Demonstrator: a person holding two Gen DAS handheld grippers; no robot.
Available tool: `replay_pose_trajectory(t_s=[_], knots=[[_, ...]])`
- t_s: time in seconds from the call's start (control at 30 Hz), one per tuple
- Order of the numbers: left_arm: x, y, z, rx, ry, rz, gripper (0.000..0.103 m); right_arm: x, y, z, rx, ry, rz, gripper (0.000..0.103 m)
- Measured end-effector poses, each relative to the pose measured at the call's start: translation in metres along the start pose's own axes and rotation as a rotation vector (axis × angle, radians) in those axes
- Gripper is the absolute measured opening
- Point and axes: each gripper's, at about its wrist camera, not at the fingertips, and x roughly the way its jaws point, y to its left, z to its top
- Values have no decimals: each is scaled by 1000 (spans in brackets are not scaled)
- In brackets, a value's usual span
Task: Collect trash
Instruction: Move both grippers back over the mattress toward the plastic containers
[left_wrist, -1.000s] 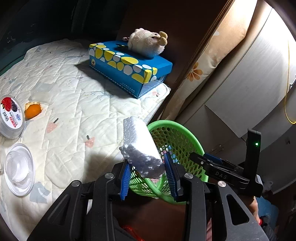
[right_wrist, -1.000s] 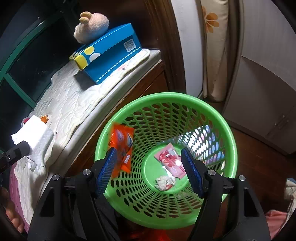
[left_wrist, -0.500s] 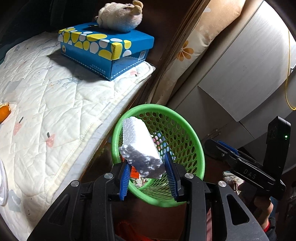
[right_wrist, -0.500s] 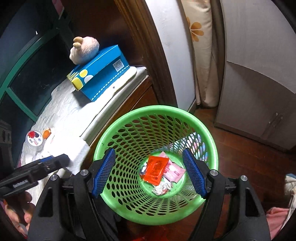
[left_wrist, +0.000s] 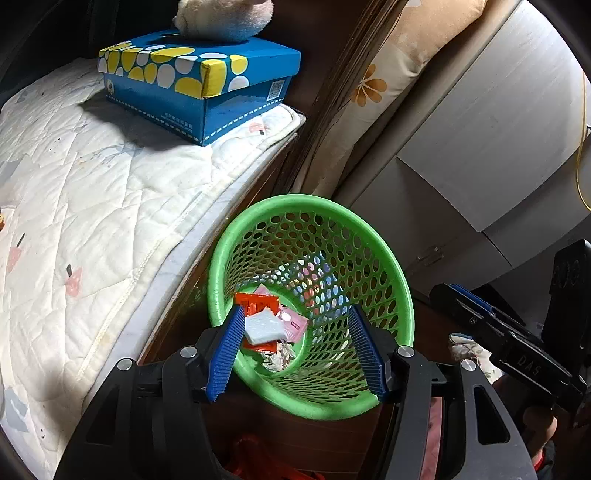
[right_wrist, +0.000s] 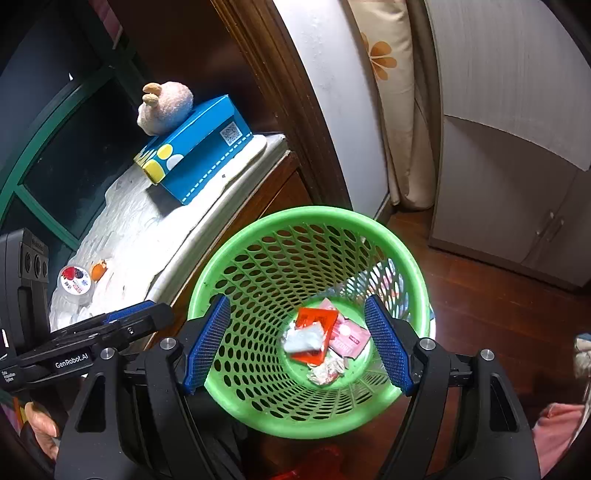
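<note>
Left wrist view: our left gripper (left_wrist: 295, 349) gapes empty above the green perforated plastic basket (left_wrist: 369, 229); white foam block (left_wrist: 264, 328) lies inside, below. Right gripper (right_wrist: 297, 345) likewise spread.

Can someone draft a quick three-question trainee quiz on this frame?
1. True or false: the left tool holds the white foam block.
2. Where does the foam block lie? A) on the quilted white mattress pad B) in the green perforated plastic basket C) on the blue spotted tissue box
3. What sits on the tissue box?

Key: 1 false, both tools are open and empty; 2 B; 3 a pale plush toy.
</note>
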Motion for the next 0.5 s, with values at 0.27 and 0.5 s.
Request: replay_pose_trajectory(t_s=[0.27, 0.5], knots=[[-42, 24, -14, -14, -70, 63, 56, -4, 28, -1, -48, -1, 48, 75], [-87, 57, -27, -54, -141, 132, 56, -1, 72, 0, -122, 12, 106, 75]])
